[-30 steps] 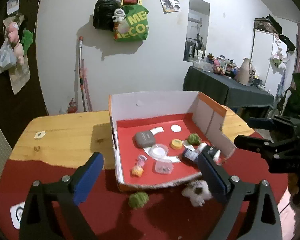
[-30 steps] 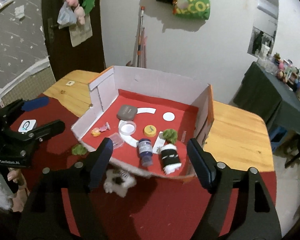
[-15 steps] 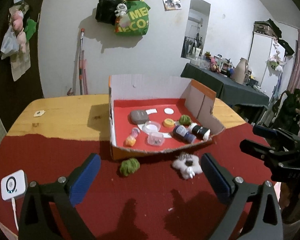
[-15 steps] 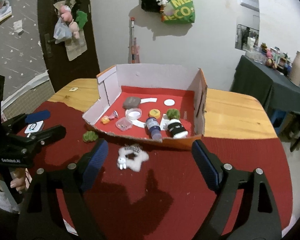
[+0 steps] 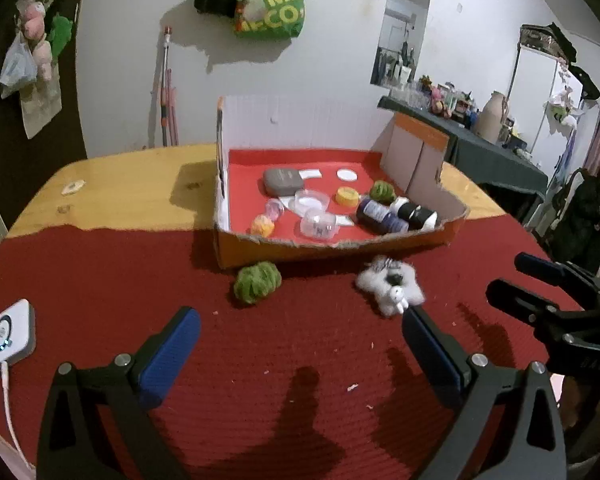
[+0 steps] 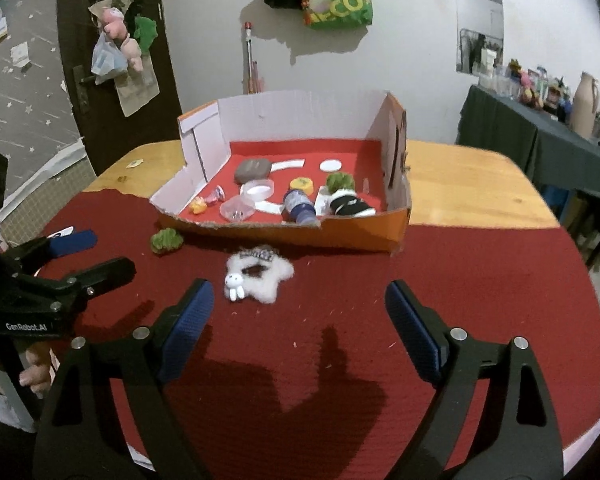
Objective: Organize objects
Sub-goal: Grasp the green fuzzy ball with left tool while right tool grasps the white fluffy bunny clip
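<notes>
Both views are taken from the wrists, angled down and forward over the red cloth (image 5: pixel 300 360) toward the far wall. The open cardboard box (image 5: pixel 380 242) (image 6: pixel 284 236) and white plush toy (image 5: pixel 388 288) (image 6: pixel 260 276) are shared at middle distance.

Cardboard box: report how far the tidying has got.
Done: the cardboard box already holds bottles, lids and a grey case. In hand: nothing; the left gripper and right gripper are open and empty. Left: the green pompom and white plush lie on the red cloth outside.
</notes>
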Available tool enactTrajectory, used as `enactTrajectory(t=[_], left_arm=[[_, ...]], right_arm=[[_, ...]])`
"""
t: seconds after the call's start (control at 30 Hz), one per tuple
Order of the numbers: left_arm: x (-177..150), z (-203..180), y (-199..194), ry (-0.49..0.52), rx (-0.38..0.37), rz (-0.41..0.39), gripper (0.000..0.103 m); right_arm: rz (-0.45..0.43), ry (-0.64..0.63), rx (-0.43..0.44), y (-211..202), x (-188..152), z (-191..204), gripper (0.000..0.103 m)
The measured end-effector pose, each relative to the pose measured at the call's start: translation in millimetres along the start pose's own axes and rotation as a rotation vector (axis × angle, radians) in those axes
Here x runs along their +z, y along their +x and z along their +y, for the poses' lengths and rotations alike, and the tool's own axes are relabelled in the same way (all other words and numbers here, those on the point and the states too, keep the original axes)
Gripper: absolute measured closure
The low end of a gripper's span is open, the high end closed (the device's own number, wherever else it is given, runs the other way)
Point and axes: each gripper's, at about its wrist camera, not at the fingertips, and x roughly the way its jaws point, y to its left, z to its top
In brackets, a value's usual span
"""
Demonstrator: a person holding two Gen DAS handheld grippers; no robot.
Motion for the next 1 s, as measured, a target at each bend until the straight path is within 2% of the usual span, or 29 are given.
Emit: enactTrajectory(t=[0.7,1.0], left_arm=[[-4.5,16.7,40.6,-0.018,0.010,0.102,0.000],[5.3,27.9,60.9,0.022,0.052,0.144,0.000]], right_arm=[[0.102,0.014,0.013,43.4,-6.0,1.0,0.015],[0.163,-0.011,0.017,66.9,-0.4,10.9,0.015]])
